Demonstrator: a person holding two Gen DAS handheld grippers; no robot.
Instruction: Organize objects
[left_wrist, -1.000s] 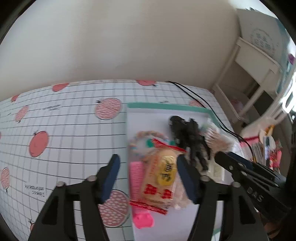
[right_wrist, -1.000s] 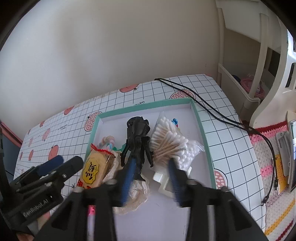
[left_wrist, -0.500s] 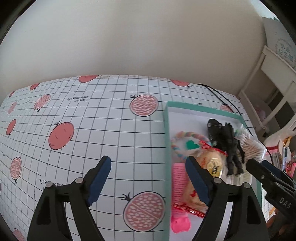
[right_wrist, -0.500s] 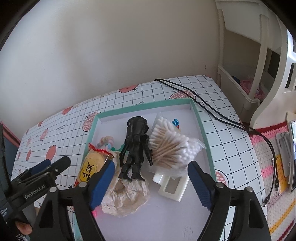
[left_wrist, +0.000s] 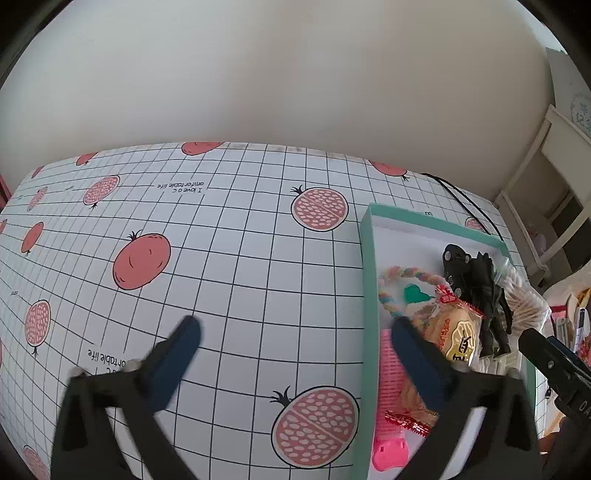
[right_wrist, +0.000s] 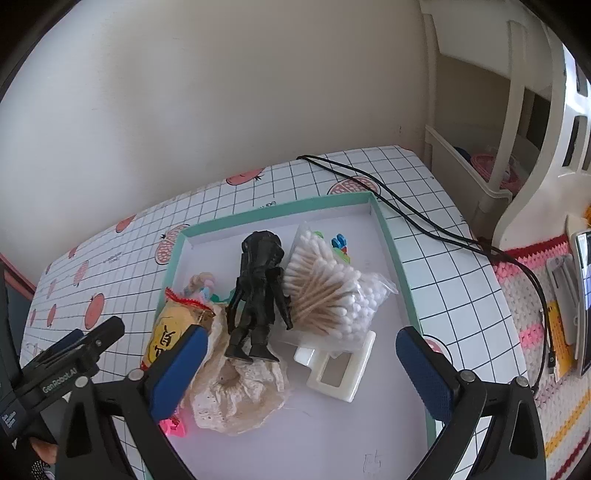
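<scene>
With both grippers, left (left_wrist: 295, 354) and right (right_wrist: 295, 354), opening wide and nothing held, the objects are crowded in the tray (right_wrist: 391, 243), where the figure (right_wrist: 258, 288) could be toppled onto the swabs (right_wrist: 325, 291) by a careless reach.

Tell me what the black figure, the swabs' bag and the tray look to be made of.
Black figure: seemingly hard moulded plastic, matt to faintly glossy, with dull highlights on its head and back.
Bag of cotton swabs: thin clear plastic film; the wooden-looking sticks and white tips show through, and it crinkles at the edges.
Tray: probably cardboard, with thin straight teal walls and a flat, matt white inside.
</scene>
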